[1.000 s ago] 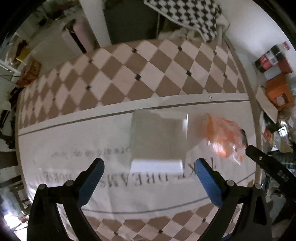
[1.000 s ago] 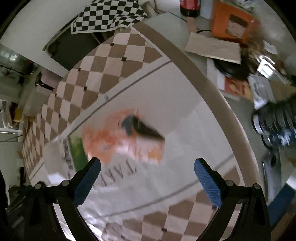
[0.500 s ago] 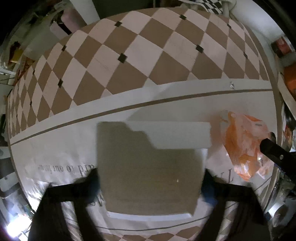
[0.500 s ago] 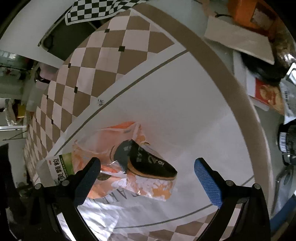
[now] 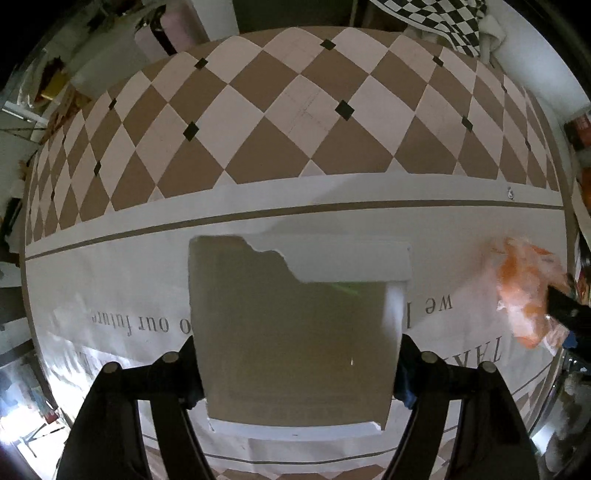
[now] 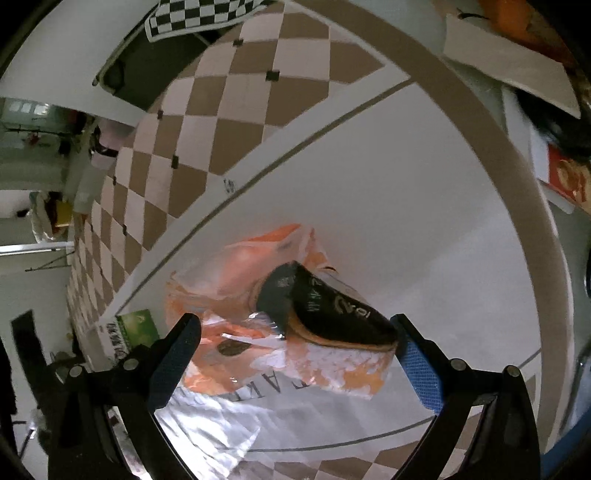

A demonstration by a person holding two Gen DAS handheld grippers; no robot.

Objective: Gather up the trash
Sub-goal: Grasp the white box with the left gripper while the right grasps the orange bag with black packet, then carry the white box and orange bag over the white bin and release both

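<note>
A torn-open white cardboard box [image 5: 295, 332] lies on the tablecloth [image 5: 332, 221]. My left gripper [image 5: 295, 369] is open, its fingers on either side of the box, close to its walls. An orange and clear plastic snack wrapper [image 6: 280, 325] with a dark packet [image 6: 332, 306] on it lies to the box's right; it also shows in the left wrist view [image 5: 528, 291]. My right gripper [image 6: 295, 354] is open, its fingers on either side of the wrapper. The box's green-printed end [image 6: 129, 328] shows at the left of the right wrist view.
The cloth has a white printed band and a brown-and-white diamond pattern [image 5: 295, 118]. Past the table's right edge [image 6: 517, 177] are flat cardboard [image 6: 509, 55], a red box [image 6: 569, 177] and dark clutter. A checkered cloth [image 5: 443, 18] hangs behind.
Both grippers moved forward and down. The left one's fingers came around the box. The right one closed in on the wrapper, which now lies between its fingers.
</note>
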